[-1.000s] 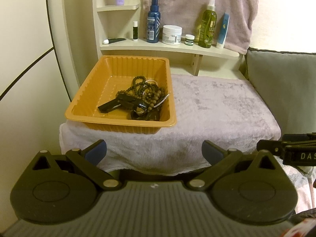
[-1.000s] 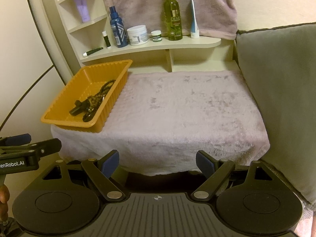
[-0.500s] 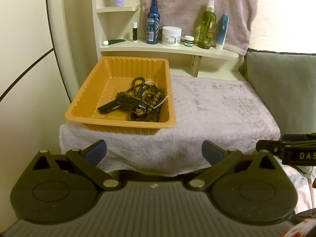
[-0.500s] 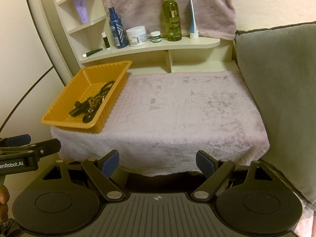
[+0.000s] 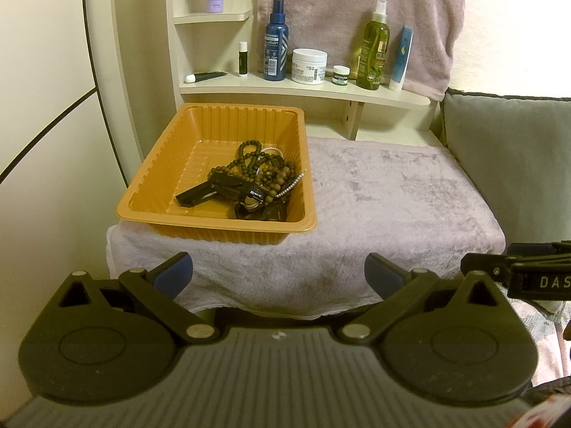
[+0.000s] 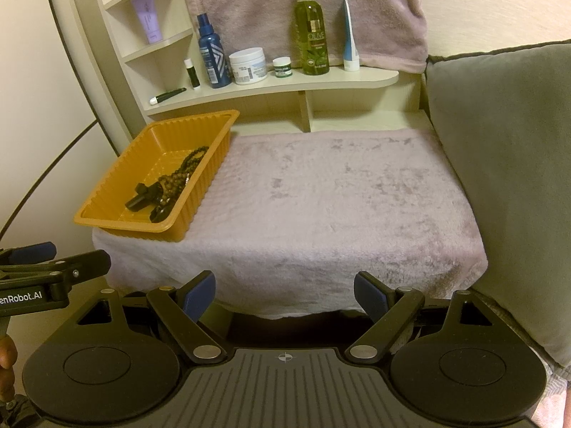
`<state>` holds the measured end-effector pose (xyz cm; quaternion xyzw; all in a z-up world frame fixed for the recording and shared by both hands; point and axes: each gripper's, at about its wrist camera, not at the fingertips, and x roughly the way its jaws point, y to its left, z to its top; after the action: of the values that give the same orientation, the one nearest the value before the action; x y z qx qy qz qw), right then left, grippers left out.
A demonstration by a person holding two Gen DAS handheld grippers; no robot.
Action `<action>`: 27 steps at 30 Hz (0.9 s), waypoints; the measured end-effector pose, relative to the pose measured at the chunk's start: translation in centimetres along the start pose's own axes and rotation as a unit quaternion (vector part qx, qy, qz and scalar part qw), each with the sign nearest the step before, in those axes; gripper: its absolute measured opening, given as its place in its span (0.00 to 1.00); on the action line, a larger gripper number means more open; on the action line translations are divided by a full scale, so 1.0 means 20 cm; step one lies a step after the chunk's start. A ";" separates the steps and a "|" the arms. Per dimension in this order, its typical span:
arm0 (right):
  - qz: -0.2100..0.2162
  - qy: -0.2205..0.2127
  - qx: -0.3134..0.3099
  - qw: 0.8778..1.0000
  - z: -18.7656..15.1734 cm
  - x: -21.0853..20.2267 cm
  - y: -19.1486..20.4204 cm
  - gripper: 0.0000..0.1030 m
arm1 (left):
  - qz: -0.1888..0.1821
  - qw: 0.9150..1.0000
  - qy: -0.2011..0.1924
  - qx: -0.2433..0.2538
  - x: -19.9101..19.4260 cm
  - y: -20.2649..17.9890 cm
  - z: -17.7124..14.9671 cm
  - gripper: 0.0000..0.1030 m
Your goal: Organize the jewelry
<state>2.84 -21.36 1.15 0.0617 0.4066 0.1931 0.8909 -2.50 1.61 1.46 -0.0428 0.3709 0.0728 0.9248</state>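
An orange plastic tray (image 5: 150, 178) (image 6: 117, 174) sits at the left of a pale towel-covered table. Inside it lies a tangle of dark bead necklaces (image 5: 262, 169) (image 6: 182, 171), a thin pearl strand and a black wristwatch (image 5: 217, 189) (image 6: 144, 196). My left gripper (image 5: 278, 276) hovers open just short of the table's front edge, below the tray, with nothing between its blue-padded fingers. My right gripper (image 6: 285, 290) is open too, in front of the bare towel (image 6: 339, 196), right of the tray, and holds nothing.
A curved shelf (image 6: 271, 89) behind the table holds a blue spray bottle (image 5: 276, 46), a white cream jar (image 5: 308, 66), a green olive bottle (image 6: 314, 32) and tubes. A grey cushion (image 6: 499, 178) stands at the right, a wall at the left.
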 end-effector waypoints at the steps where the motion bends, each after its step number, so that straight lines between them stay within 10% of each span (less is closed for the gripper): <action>1: 0.000 0.000 0.000 1.000 0.00 0.00 0.00 0.82 | 0.000 1.000 0.000 0.000 0.00 0.00 0.00 0.99; 27: -0.002 -0.001 0.001 1.000 0.01 0.00 0.02 0.82 | -0.001 1.000 -0.001 0.001 0.00 0.00 0.00 0.99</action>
<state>2.87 -21.05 1.46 0.0621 0.4058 0.1910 0.8916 -2.50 1.63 1.38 -0.0425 0.3696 0.0719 0.9254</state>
